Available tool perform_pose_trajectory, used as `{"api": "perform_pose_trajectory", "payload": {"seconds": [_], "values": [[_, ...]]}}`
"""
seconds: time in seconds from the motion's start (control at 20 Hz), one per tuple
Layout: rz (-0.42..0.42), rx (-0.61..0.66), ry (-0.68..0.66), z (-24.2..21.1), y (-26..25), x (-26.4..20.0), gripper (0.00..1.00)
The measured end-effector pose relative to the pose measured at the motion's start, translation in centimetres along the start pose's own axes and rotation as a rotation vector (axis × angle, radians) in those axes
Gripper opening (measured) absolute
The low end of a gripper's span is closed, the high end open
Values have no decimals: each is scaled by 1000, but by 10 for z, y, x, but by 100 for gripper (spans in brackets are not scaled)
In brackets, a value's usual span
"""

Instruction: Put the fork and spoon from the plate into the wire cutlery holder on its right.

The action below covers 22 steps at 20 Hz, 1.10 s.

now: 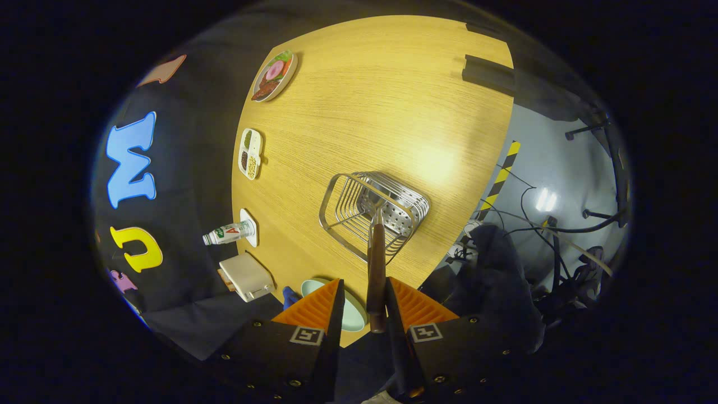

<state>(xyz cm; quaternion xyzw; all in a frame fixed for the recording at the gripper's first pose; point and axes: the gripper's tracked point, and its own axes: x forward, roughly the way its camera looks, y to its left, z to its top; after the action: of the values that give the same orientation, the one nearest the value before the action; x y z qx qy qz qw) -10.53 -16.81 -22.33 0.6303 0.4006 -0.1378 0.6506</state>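
A utensil with a dark brown handle (376, 269) stands between my fingers, its metal head down inside the wire cutlery holder (336, 207) just ahead; I cannot tell fork from spoon. My gripper (364, 294) is open: the handle lies against the right finger (412, 306), and a gap shows between it and the left finger (317, 306). The pale green plate (354, 314) lies under the fingers, partly hidden by them. A small blue thing (289, 295) lies beside the plate on its left.
Along the wooden table's (381, 101) wall side lie a white box (247, 276), a lying bottle (227, 233), a divided dish of beans (250, 153) and a plate of food (274, 76). Right of the holder the table ends above a floor with cables (538, 224).
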Motion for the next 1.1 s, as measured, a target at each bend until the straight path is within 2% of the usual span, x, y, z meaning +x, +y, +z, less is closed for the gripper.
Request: {"api": "perform_pose_trajectory", "payload": {"seconds": [0.4, 0.5, 0.65, 0.8, 1.1], "values": [[-26, -138, -205, 25, 19, -29, 41], [-20, -231, -311, 34, 36, -34, 42], [-69, -433, -526, 56, 58, -59, 41], [-10, -586, -731, 65, 111, -91, 41], [93, -792, -1052, 52, 171, -144, 41]]}}
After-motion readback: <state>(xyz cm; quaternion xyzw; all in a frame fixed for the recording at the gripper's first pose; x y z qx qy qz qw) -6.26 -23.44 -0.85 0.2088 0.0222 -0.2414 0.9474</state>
